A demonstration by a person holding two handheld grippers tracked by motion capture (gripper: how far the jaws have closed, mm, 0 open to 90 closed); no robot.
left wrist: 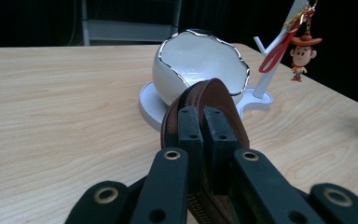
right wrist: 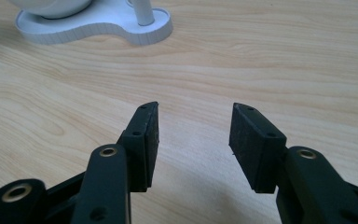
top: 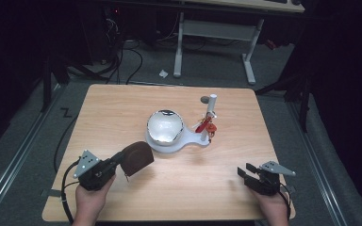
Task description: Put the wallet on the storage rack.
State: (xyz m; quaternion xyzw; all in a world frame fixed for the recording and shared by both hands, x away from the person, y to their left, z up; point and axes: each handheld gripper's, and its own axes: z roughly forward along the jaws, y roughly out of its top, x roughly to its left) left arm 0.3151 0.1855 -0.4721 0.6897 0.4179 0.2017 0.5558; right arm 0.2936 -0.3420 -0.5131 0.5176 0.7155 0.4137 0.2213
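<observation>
Near edge of the wooden tabletop (top: pixel 122 108): the left hand-held gripper (top: pixel 115 162) has its jaws clamped tight on a brown zippered pouch (top: pixel 136 157), held on edge just above the wood, while the right hand-held gripper (top: pixel 246 172) sits low at the near right, well apart, jaws parted about halfway with nothing between them. Just beyond the pouch, a white eggshell-shaped bowl (top: pixel 165 126) on a white base (top: pixel 191 140). Farther right, the base's post (top: pixel 210 109) carries a red-strapped cowboy keychain (left wrist: pixel 301 53).
</observation>
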